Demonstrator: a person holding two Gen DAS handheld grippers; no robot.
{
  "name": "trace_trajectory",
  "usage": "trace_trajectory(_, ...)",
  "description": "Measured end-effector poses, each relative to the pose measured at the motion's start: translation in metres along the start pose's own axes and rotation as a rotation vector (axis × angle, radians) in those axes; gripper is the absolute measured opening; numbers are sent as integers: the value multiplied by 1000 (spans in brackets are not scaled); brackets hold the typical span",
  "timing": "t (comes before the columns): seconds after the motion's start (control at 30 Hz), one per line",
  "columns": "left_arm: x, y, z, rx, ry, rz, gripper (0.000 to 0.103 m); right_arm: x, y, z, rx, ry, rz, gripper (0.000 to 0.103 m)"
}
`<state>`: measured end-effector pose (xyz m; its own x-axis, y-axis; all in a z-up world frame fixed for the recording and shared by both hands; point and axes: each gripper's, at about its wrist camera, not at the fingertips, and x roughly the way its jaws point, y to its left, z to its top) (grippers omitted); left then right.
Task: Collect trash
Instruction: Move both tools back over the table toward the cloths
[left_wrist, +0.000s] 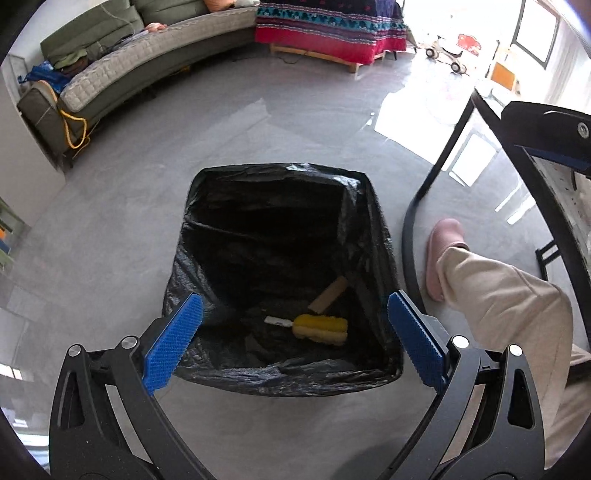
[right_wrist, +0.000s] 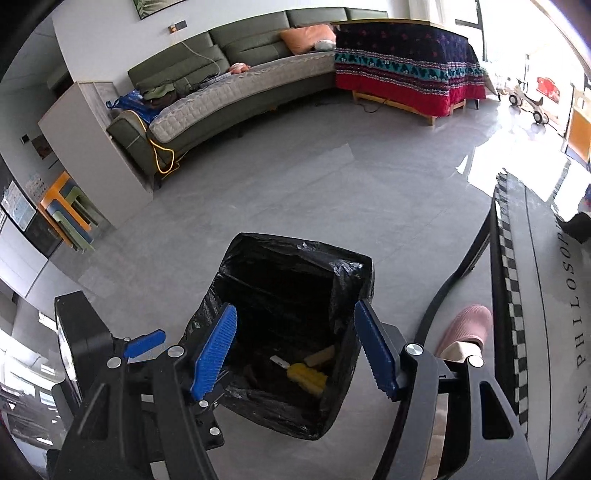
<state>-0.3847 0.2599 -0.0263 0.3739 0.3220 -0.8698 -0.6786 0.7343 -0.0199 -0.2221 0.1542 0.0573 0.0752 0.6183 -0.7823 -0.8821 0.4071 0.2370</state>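
A bin lined with a black bag (left_wrist: 280, 177) stands on the grey floor; it also shows in the right wrist view (right_wrist: 295, 247). At its bottom lie a yellow ice-cream bar on a white stick (left_wrist: 320, 328), also in the right wrist view (right_wrist: 308, 377), and a tan cardboard piece (left_wrist: 328, 294). My left gripper (left_wrist: 293, 328) is open and empty above the bin's near rim. My right gripper (right_wrist: 295, 347) is open and empty above the bin. The left gripper (right_wrist: 144, 343) shows at the lower left of the right wrist view.
A black table leg (left_wrist: 436, 184) and table top (right_wrist: 539, 295) stand right of the bin. The person's leg and pink slipper (left_wrist: 441, 254) are beside it. A curved green sofa (left_wrist: 129, 62) and a blanket-covered bed (left_wrist: 332, 26) line the far side.
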Motion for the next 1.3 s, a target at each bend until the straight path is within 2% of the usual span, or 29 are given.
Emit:
trace_trajectory(0.13,-3,-15,3,27,-13,-37,97,-11,-11,-6,17,-16,7,68)
trace_trajectory(0.33,-17,-52,24,95,-45,-100,97,-43,-37,-13,42,-75,-33,68)
trace_trajectory(0.83,-22,-183,93,305,-101,-252,97,-112,-188,-41,291,-166,-268,68)
trace_trajectory(1.0,-21,-227,110,369,-113,-296,97,-129,-254,-62,440,-166,-335,68)
trace_trajectory(1.17,-19,-266,122,417,-124,-333,97,-130,-299,-81,541,-148,-360,67)
trace_trajectory(1.3,-16,-284,127,442,-122,-349,97,-119,-311,-85,554,-118,-352,59)
